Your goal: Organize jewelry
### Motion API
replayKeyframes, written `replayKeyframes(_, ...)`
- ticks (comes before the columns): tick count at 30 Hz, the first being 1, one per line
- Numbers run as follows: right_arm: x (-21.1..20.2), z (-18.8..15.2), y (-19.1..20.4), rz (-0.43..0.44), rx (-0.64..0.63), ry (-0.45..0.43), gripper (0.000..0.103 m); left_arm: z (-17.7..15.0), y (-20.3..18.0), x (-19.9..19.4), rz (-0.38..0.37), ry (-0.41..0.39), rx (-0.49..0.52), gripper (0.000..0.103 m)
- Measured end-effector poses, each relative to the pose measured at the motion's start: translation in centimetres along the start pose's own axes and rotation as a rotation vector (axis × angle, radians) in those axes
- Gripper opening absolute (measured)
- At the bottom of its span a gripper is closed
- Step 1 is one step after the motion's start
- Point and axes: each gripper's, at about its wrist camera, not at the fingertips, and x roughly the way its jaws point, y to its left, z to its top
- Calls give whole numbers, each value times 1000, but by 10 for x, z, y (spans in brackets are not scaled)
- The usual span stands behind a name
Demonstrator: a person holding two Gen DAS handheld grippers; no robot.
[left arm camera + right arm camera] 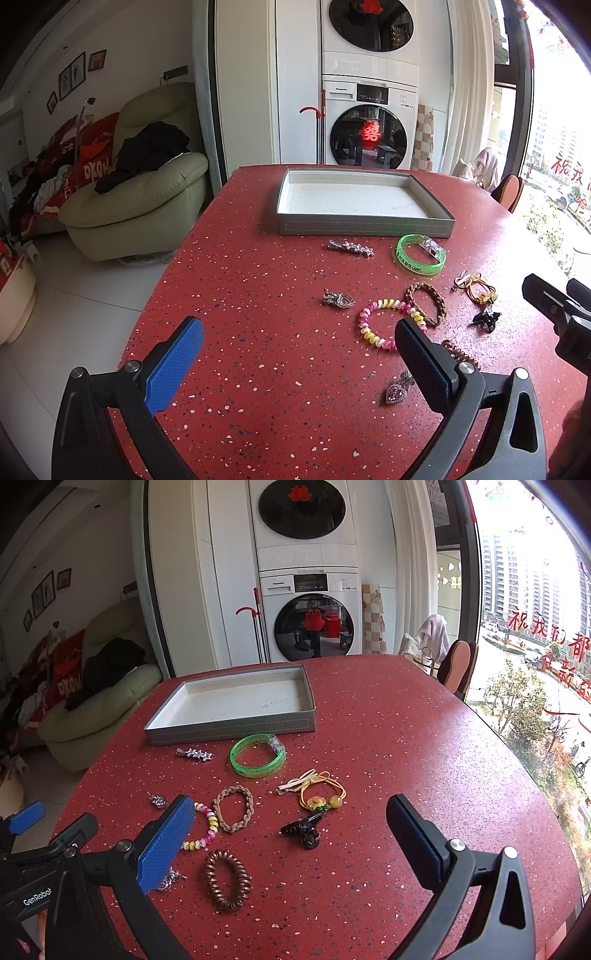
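Jewelry is scattered on the red table [406,738] just in front of a grey tray [232,728], in which nothing is seen: a green bangle [257,755], a star clip [195,754], a braided bracelet [233,808] and a brown coil tie [226,880]. The left hand-held gripper [299,343] and right hand-held gripper [291,825] are held wide apart above the table, nothing gripped.

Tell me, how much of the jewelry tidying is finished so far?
Nothing looks done: the grey tray is empty. Neither the left tool nor the right tool holds anything; both are open. Still on the red table: the green bangle, star clip, black claw clip and others.
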Motion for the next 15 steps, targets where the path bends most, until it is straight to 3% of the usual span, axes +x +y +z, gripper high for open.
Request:
replayKeyframes(3,3,-2,2,16,11,-47,103,1,0,4,0,8,5,103)
replayKeyframes(11,14,5,-6,-9,-29,-17,103,10,5,22,-6,67,1,103)
replayKeyframes(15,23,14,-18,-18,-20,18,103,16,13,41,-43,129,-23,103)
